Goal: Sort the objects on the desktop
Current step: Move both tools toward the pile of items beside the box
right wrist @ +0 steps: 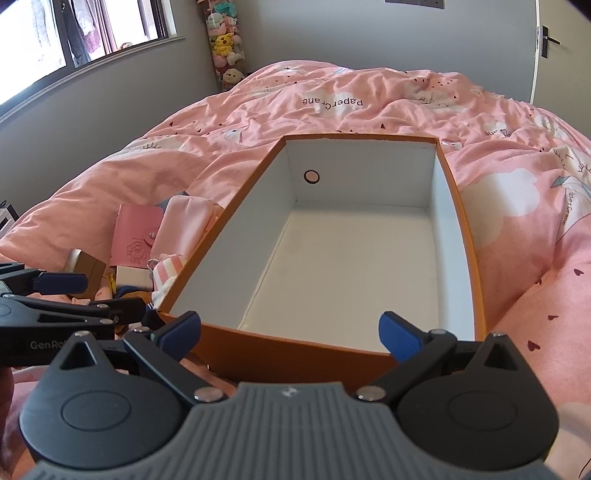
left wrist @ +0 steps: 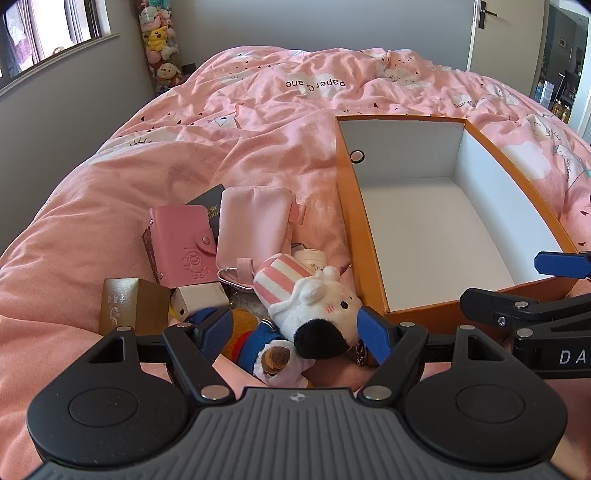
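Observation:
A pile of small things lies on the pink duvet left of an orange box point(left wrist: 347, 221) with a bare white inside. The pile holds a white plush with a black nose point(left wrist: 317, 306), a brown and blue plush point(left wrist: 251, 332), a pink card wallet point(left wrist: 184, 247), a pink pouch point(left wrist: 255, 225), a gold box point(left wrist: 129, 306) and a white charger point(left wrist: 199, 299). My left gripper point(left wrist: 295, 332) is open just above the two plush toys, which lie between its blue pads. My right gripper point(right wrist: 291, 334) is open at the near wall of the orange box point(right wrist: 295, 350), with nothing in it.
The pink duvet point(left wrist: 258, 122) covers the whole bed and is rumpled. A dark booklet point(left wrist: 207, 195) and a white jar point(left wrist: 310, 256) lie in the pile. A hanging column of plush toys point(left wrist: 162, 44) is in the far corner, with a window on the left wall and a door point(left wrist: 484, 14) at the right.

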Available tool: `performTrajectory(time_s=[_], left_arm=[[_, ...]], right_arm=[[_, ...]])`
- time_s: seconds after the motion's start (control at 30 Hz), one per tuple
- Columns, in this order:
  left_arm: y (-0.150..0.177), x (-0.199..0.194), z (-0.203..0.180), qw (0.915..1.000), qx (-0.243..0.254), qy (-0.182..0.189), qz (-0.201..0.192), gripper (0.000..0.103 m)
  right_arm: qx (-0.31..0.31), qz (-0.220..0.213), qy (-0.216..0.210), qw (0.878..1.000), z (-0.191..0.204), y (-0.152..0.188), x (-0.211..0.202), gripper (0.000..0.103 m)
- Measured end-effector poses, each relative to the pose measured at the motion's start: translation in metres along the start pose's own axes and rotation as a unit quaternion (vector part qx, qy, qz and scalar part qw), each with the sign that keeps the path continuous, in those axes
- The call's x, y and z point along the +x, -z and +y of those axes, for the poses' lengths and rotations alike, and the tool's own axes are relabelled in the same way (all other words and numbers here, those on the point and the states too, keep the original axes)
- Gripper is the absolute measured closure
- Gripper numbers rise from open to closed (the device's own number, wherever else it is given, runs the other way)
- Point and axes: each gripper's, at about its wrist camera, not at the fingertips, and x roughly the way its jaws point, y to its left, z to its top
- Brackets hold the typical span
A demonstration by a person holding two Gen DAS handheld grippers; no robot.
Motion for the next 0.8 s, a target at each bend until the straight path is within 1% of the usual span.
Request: performTrajectory(time_s=[0.8], left_arm=[[0.0004, -0.0001, -0.002, 1.0, 0.001, -0.001, 0.002, 0.016]], right_arm=[[-0.002, 0.002, 0.001, 1.0, 0.0023, 0.0002, 0.0016, 0.001]])
